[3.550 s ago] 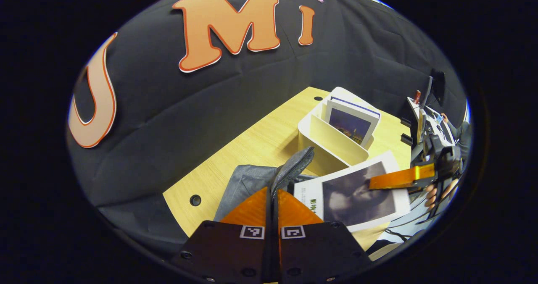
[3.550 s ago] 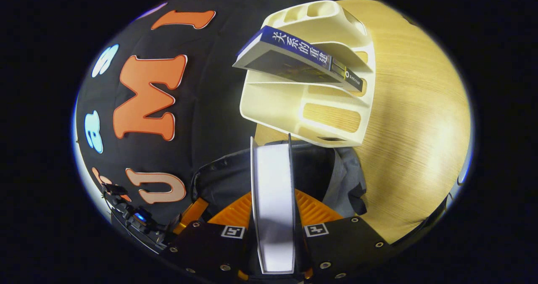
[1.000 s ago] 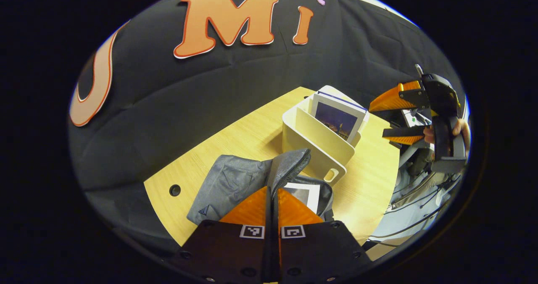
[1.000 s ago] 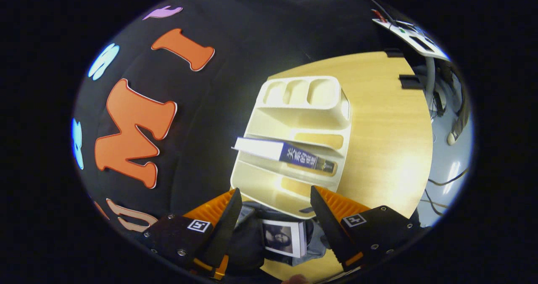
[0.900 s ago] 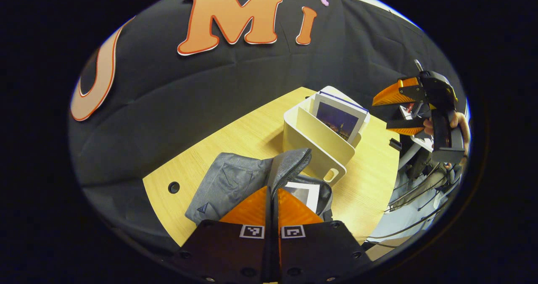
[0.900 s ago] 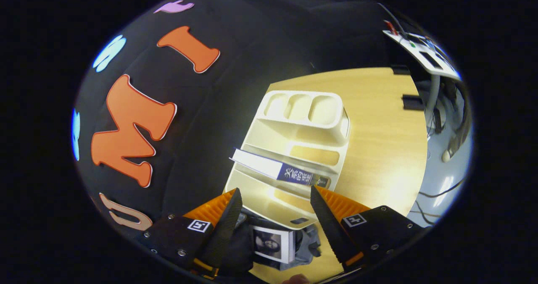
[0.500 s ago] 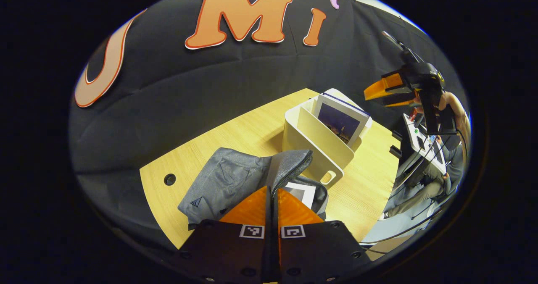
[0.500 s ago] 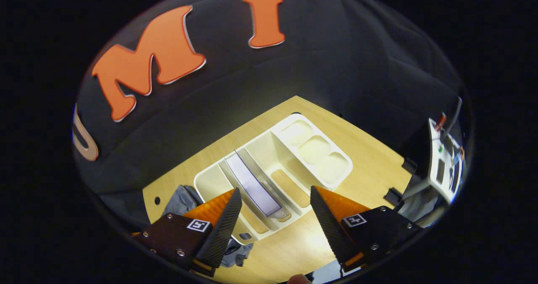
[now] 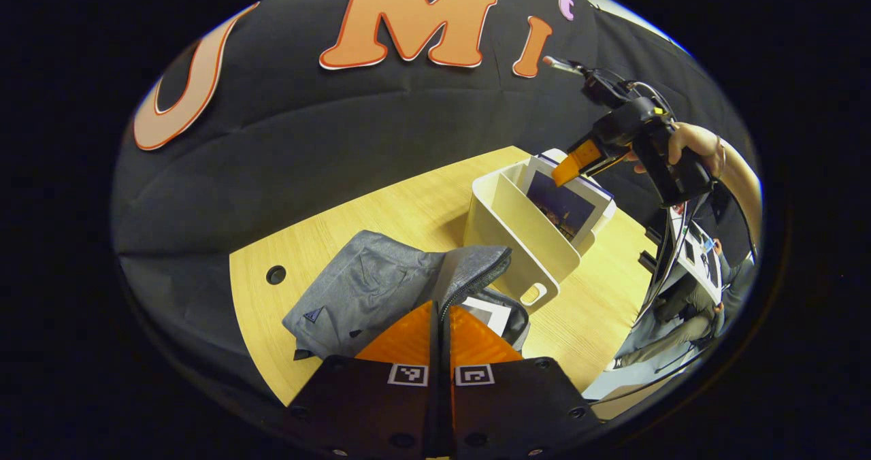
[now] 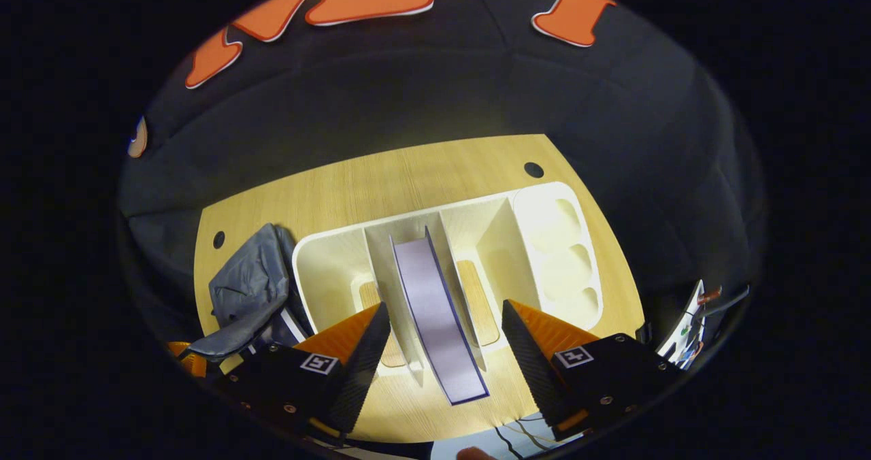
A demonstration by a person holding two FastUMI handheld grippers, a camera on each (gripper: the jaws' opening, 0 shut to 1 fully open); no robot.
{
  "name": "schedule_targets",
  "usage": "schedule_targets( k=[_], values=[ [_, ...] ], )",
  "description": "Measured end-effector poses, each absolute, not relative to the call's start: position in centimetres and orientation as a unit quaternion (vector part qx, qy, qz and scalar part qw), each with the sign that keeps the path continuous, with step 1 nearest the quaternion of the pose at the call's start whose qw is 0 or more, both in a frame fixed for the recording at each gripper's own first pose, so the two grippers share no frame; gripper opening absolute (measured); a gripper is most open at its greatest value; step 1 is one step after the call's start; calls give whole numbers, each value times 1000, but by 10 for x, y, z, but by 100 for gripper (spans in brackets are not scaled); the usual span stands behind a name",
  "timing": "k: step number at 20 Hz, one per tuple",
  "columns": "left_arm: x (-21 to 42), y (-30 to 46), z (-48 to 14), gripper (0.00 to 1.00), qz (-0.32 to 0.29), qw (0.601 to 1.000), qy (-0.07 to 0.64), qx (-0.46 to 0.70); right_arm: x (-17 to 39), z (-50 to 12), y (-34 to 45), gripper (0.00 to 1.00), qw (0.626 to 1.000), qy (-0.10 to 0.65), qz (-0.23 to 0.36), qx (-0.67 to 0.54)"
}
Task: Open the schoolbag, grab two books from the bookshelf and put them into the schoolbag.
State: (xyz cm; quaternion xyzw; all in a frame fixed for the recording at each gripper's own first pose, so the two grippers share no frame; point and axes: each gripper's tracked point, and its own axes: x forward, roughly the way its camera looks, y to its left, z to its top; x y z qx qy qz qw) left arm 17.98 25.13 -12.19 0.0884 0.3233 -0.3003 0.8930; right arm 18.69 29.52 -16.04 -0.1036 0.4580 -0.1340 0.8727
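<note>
Right gripper (image 10: 442,341) released, jaws straddling book (image 10: 435,317) upright in bookshelf (image 10: 544,242). Book likely stiff, light: pinch top edge. Left gripper (image 9: 441,324) clenched on schoolbag flap (image 9: 469,273).

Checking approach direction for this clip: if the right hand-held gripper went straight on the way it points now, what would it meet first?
Most likely the top edge of the book standing in the cream bookshelf, which lies between the right hand-held gripper's open fingers; depth is unclear.
</note>
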Motion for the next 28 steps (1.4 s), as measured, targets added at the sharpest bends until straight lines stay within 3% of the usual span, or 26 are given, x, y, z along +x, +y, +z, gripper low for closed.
schedule_targets(
  k=[5, 8, 9, 10, 13, 19, 28],
  values=[
    [177, 247, -124, 0, -288, 896, 327, 86, 197, -184, 299, 95, 852, 500, -113, -109],
    [172, 249, -127, 0, -283, 897, 331, 81, 198, -193, 298, 60, 847, 510, -116, -91],
    [172, 250, -128, 0, -282, 897, 331, 79, 198, -199, 302, 59, 848, 514, -109, -73],
    [173, 249, -128, 1, -282, 897, 332, 78, 198, -196, 304, 41, 847, 515, -109, -73],
    [174, 246, -129, 0, -286, 895, 334, 79, 193, -191, 303, 35, 849, 512, -100, -87],
    [170, 246, -130, 0, -296, 890, 337, 77, 183, -162, 302, 34, 865, 484, -120, -54],
    [167, 242, -124, 1, -327, 879, 330, 108, 141, -64, 325, 33, 909, 397, -120, -36]
  ],
)
